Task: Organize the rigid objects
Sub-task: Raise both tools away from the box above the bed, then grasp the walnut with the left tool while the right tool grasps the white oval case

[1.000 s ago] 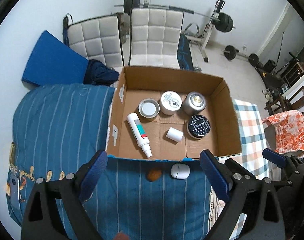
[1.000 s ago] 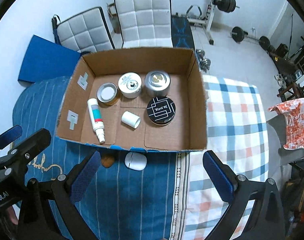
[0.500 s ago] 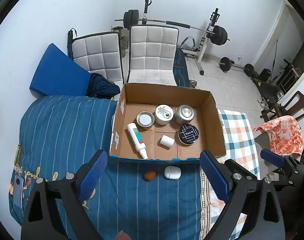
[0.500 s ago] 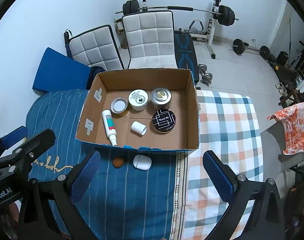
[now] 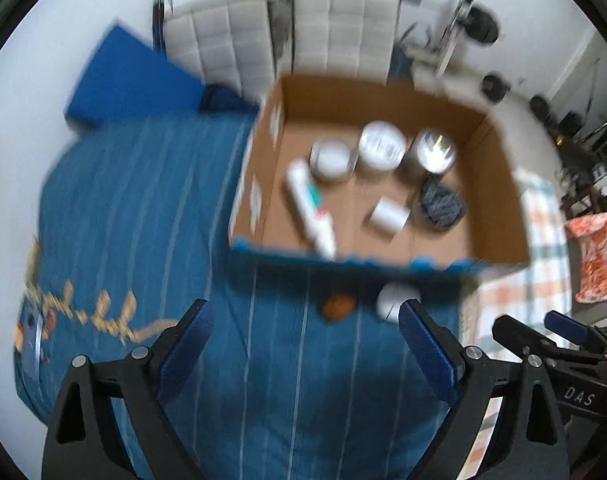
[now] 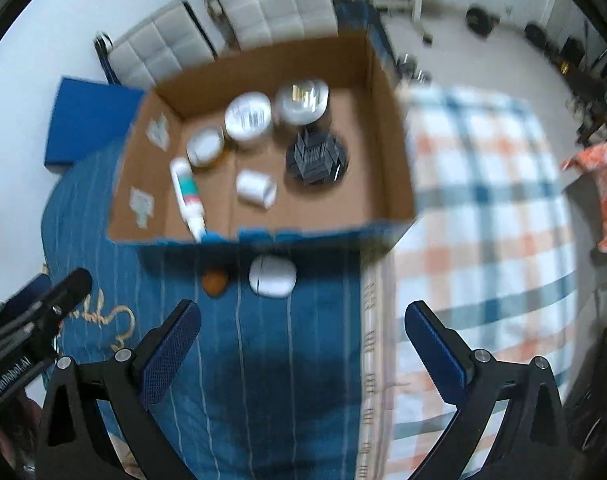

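A cardboard box [image 5: 499, 184] [image 6: 387, 140] sits on a blue striped bedspread. Inside lie a white tube [image 5: 309, 208] [image 6: 187, 196], a small white cylinder [image 5: 389, 216] [image 6: 257, 188], a black round tin [image 5: 441, 204] [image 6: 315, 156] and three round tins at the back. In front of the box lie a white oval case [image 5: 389, 300] [image 6: 271, 276] and a small brown lump [image 5: 337, 306] [image 6: 215, 280]. My left gripper [image 5: 305, 340] and right gripper [image 6: 301, 336] hang above the bedspread, both open and empty. Both views are blurred.
A checked blanket [image 6: 483, 208] covers the bed to the right of the box. White padded chairs [image 5: 335, 28] and a blue mat [image 5: 131, 88] stand behind the bed. Weight equipment [image 5: 463, 32] fills the floor at the back right. An orange patterned cloth [image 5: 595, 256] lies at right.
Both grippers rose half a second ago and have since dropped back toward the bed, so the box looks larger now. Both stayed open. No object has moved.
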Demonstrator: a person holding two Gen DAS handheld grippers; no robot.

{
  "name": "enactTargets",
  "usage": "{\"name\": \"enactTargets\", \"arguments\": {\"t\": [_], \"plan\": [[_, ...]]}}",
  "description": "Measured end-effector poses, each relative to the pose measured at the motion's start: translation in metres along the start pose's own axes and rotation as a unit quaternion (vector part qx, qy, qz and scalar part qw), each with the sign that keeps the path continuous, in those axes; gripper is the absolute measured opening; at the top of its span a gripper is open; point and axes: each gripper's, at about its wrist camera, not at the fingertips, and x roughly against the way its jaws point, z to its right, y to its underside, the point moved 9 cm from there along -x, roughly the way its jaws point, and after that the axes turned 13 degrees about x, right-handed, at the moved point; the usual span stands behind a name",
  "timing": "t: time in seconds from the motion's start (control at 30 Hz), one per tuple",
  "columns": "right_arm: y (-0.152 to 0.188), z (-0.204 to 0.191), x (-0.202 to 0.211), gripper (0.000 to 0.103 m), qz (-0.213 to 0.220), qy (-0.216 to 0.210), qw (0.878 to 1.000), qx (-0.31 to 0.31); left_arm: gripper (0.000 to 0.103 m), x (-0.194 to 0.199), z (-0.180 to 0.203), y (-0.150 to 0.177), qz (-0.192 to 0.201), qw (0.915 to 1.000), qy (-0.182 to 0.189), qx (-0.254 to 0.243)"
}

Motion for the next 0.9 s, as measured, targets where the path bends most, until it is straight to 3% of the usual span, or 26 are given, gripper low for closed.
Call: {"name": "enactTargets", "arguments": {"t": [0.07,0.17,0.3,0.43,0.47,0.53,0.8,0.9], "plan": [[0.009,-0.005,-0.041,0.103,-0.030,-0.019,0.999,-0.012,0.095,-0.029,-0.010,0.015,-0.033,0.9993,-0.011,0.009],[0.016,-0.014,-0.090,0.090,-0.053,-0.043,0.997,-0.031,0.095,-0.067,-0.026,0.033,-0.068,0.9969,-0.035,0.020],[0.015,-0.022,-0.133,0.076,-0.059,-0.049,0.995,-0.059,0.095,-0.093,-0.043,0.044,-0.086,0.9942,-0.055,0.036],[0.009,-0.028,-0.159,0.071,-0.055,-0.030,0.995,-0.079,0.095,-0.107,-0.053,0.048,-0.091,0.9927,-0.065,0.045],[0.009,-0.029,-0.164,0.063,-0.058,-0.022,0.995,-0.081,0.095,-0.109,-0.053,0.048,-0.092,0.9926,-0.066,0.045],[0.007,-0.031,-0.167,0.060,-0.056,0.003,0.996,-0.073,0.095,-0.112,-0.051,0.049,-0.093,0.9929,-0.064,0.039],[0.043,-0.012,-0.155,0.059,-0.095,0.030,0.995,-0.022,0.092,-0.130,-0.010,0.050,-0.109,0.9936,-0.027,-0.008],[0.066,0.004,-0.150,0.059,-0.116,0.016,0.993,-0.034,0.086,-0.145,0.011,0.053,-0.121,0.9919,-0.023,-0.032]]}}
